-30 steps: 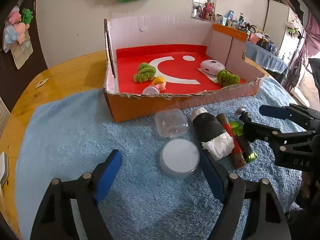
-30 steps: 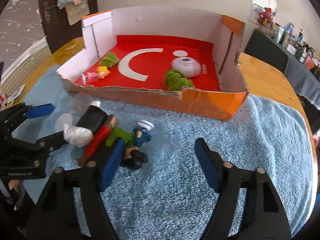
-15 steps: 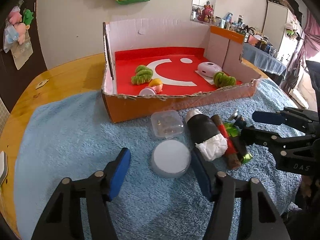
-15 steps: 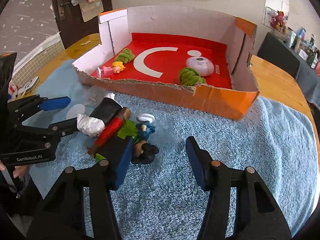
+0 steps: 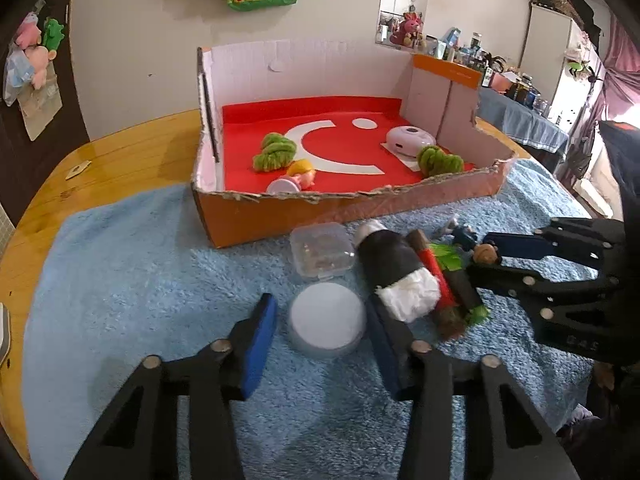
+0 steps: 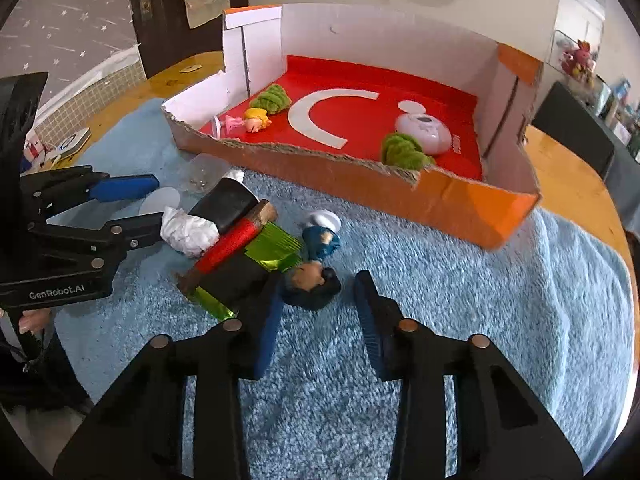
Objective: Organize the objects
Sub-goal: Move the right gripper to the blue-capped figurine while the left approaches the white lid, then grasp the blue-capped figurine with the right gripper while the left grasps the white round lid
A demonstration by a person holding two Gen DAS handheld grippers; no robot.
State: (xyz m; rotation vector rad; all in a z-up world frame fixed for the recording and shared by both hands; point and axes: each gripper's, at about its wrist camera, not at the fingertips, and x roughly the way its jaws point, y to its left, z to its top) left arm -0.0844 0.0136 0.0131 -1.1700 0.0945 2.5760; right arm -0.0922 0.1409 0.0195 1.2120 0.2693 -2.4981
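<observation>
A round white-lidded container (image 5: 327, 323) lies on the blue towel (image 5: 120, 272), and my open left gripper (image 5: 322, 338) has a finger on each side of it, not touching. Beside it lie a clear square box (image 5: 321, 255), a black-and-white bottle (image 5: 394, 269), a red-and-brown stick (image 5: 434, 276) and a small figure (image 6: 316, 258). My open right gripper (image 6: 318, 320) straddles the figure's dark head (image 6: 316, 280). It also shows in the left wrist view (image 5: 504, 258). An open cardboard box (image 5: 288, 210) with a red floor stands behind.
The box holds two green fuzzy toys (image 5: 276, 152), a small doll (image 5: 296, 176) and a white round device (image 5: 410, 140). The towel lies on a wooden table (image 5: 120, 152). A card (image 5: 78, 170) lies at the table's left. Cluttered furniture stands far right.
Both grippers have moved forward. The left fingers have narrowed around the round container. The right fingers have narrowed and come up around the figure's head.
</observation>
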